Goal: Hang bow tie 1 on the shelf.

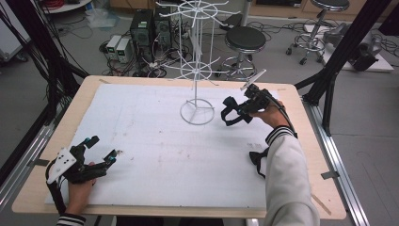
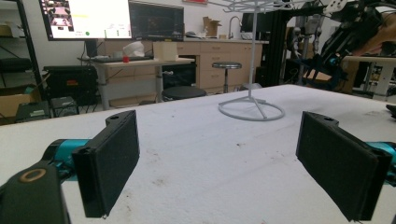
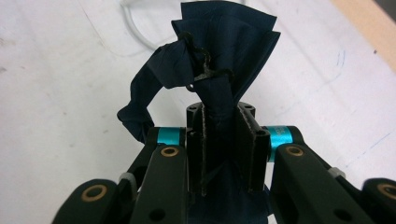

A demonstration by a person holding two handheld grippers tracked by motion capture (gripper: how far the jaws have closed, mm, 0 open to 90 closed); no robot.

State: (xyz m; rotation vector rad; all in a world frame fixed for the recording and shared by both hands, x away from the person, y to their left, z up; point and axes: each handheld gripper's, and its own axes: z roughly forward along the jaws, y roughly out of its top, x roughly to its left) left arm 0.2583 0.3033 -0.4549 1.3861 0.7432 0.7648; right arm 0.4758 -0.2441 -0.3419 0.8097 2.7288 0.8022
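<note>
Right gripper (image 1: 234,109) is hanging above the table's far right beside the rack (image 1: 196,70), jaws pinching a dark cloth (image 3: 219,60), its lower end hidden. Left gripper (image 1: 101,149) is resting near left, jaws gaping wide.

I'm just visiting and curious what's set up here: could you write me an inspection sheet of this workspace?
Surface: white mat on a wooden table, faintly smudged.
Job's things: dark navy folded cloth item with a strap; white wire rotating display rack.
Clutter: small black object by the right sleeve.
Grippers: left gripper open, resting on the mat; right gripper shut on the cloth item, lifted near the rack.
Cables: tangled on the floor beyond the table.
Surroundings: stools, computers, monitors.
</note>
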